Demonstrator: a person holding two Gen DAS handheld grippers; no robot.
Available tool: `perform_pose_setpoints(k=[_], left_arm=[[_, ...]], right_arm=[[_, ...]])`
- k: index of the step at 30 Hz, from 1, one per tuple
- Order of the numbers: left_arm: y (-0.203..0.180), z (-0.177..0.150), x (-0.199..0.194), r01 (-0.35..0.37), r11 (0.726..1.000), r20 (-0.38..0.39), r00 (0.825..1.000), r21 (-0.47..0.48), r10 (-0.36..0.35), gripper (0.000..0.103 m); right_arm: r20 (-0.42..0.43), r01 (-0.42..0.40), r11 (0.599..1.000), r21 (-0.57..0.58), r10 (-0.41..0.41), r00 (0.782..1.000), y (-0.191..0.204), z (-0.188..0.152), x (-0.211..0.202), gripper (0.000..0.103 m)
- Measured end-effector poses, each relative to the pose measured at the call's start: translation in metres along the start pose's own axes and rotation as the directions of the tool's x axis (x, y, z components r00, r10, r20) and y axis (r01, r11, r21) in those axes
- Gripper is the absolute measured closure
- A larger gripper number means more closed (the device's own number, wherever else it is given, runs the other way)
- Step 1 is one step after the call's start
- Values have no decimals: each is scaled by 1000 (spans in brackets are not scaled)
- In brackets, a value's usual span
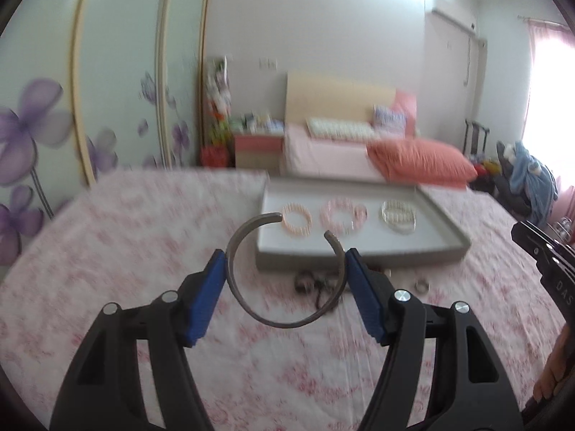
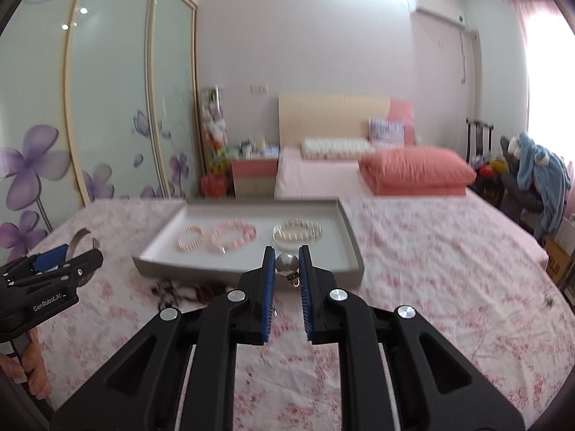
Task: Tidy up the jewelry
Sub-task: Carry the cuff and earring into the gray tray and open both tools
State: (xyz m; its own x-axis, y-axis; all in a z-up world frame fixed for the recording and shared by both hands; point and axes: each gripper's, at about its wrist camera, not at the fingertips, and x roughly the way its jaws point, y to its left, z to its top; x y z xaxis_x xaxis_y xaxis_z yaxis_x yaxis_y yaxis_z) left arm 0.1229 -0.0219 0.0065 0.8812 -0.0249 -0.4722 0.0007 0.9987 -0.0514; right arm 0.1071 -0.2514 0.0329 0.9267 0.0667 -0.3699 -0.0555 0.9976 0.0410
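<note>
An open metal cuff bangle [image 1: 284, 269] is clamped across its width between the blue pads of the left gripper [image 1: 285, 262], raised above the pink floral cloth [image 1: 143, 237]. The right gripper [image 2: 286, 264] pinches a silvery pearl bead [image 2: 286, 263] with a small ring hanging under it. Behind both lies the grey tray [image 1: 359, 256] with 3 bracelets. Only the right wrist view shows the bead; the left wrist view alone shows a small ring [image 1: 421, 284] and dark beads [image 1: 316, 285] before the tray.
</note>
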Motion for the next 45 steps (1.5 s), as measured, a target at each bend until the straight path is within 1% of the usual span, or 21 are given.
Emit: perform_pose_setpoints(k=[4,6,9,19,25,29,35,37,40,45], left_arm=[[-3,6,-17,-32,999,87,996,4,32,38],[-5,7,-23,-46,999,122,992,15,44,38],[-9,8,-28,-58,998,148,988,28,53,37],[-9,8,-33,-78,996,172,983,33,71,37],[-10,9,-31,-73,997,162,984,33,66,37],[-11,15,-24,-65,997,159,986,39,58,37],[-19,34,1,-54,997,175,984,58,43,37],[-21,41,18,-37,998,158,987,51,29,37],[-22,49,48,-5,999,106,994,31,2,37],[-23,58,105,14,1000,-5,1000,17,-14,37]], right_arm=[[83,11,1000,-8,-10,996,4,7,-12,89],[109,15,1000,-16,-13,994,6,8,-16,89],[140,19,999,-30,-15,990,8,10,-21,89],[150,18,999,-31,-13,989,9,13,-20,89],[153,19,999,-35,-13,988,10,13,-20,89],[165,21,999,-34,-15,986,10,20,-12,89],[155,8,1000,3,-8,988,5,37,21,89],[135,-3,1000,19,0,991,3,41,39,89],[91,-18,999,31,15,996,1,43,68,89],[-29,-44,995,94,47,998,-8,38,118,89]])
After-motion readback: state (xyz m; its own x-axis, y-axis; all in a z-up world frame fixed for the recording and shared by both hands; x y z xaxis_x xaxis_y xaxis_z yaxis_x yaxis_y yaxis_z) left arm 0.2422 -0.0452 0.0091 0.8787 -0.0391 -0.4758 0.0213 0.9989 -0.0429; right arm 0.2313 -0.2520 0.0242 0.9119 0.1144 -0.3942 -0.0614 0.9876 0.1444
